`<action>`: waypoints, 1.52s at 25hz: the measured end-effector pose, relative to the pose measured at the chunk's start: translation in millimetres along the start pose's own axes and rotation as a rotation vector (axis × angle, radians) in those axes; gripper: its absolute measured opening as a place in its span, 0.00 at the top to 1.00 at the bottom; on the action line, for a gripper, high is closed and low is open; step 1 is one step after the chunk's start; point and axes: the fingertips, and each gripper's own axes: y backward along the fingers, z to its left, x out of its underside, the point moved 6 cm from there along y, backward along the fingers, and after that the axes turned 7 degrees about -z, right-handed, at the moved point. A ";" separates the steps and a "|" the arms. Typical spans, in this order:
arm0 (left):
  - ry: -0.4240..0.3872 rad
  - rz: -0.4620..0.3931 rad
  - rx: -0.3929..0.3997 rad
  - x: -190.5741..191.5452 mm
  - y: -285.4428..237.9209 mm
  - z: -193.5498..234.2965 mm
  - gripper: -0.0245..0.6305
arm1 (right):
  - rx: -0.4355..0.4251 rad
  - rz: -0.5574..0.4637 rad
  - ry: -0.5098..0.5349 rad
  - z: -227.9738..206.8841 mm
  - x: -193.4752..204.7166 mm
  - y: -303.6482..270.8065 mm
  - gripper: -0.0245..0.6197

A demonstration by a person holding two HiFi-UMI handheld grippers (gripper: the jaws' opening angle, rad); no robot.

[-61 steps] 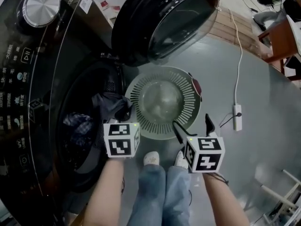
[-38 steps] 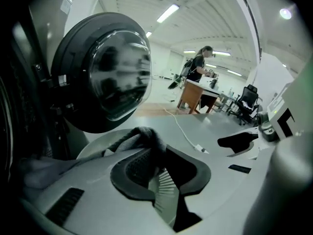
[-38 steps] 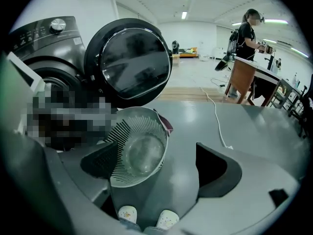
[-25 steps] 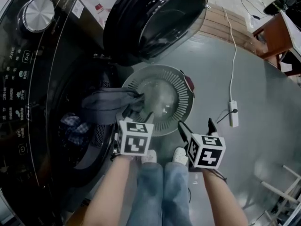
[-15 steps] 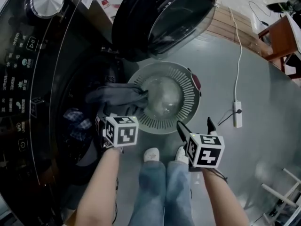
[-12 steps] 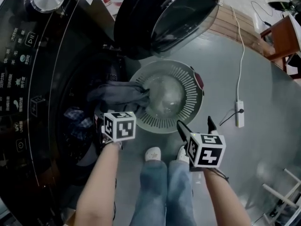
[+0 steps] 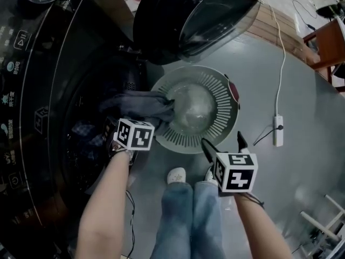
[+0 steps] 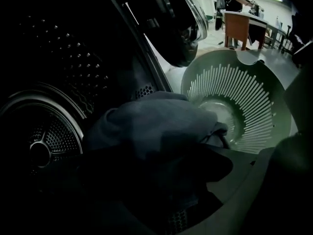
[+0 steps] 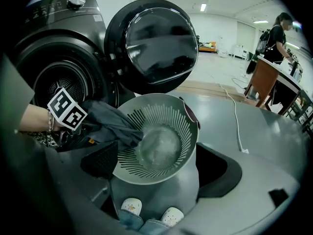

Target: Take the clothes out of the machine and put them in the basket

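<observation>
On the control panel (image 7: pixel 12 85) of the machine (image 7: pixel 64 161), down the left edge of the head view: white icons paired with Chinese characters, too small to read. No brand name legible anywhere. Black-and-white square markers on the cubes of the left tool (image 8: pixel 156 180) and the right tool (image 7: pixel 222 143). In the right gripper view, a small orange tag (image 9: pixel 90 141) by the grey garment (image 7: pixel 139 104), print unreadable.

Grey garment: draped out of the drum mouth, centre-left of the head view, long axis running left to right. Points its right end over the left rim of the basket (image 7: pixel 223 99) and dips into the pale slotted bowl, with its left end inside the machine's opening. Runs from upper left down toward the basket's centre in the right gripper view.

Left tool: released, jaws just having opened wider, pressing on nothing; grey cloth bunched right ahead of them at the drum mouth. Right tool: spread wide and empty, hanging lower centre of the head view, just off the basket's near rim, above the floor (image 7: pixel 302 166).

Deeper in the drum, at left: checked cloth (image 7: pixel 86 134). Above the basket, top centre: round door (image 7: pixel 199 15) swung open.
</observation>
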 end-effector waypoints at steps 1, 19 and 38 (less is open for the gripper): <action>-0.007 0.001 -0.008 0.7 0.1 1.2 0.30 | -0.003 0.001 0.002 0.9 -0.5 -1.1 0.19; 0.294 -0.122 0.081 -21.5 58.6 3.3 0.86 | 0.034 0.000 -0.016 -6.9 -9.1 8.8 0.19; 0.394 -0.367 0.471 -105.9 133.5 -91.5 0.86 | 0.076 -0.024 -0.053 -40.4 -12.5 42.3 0.19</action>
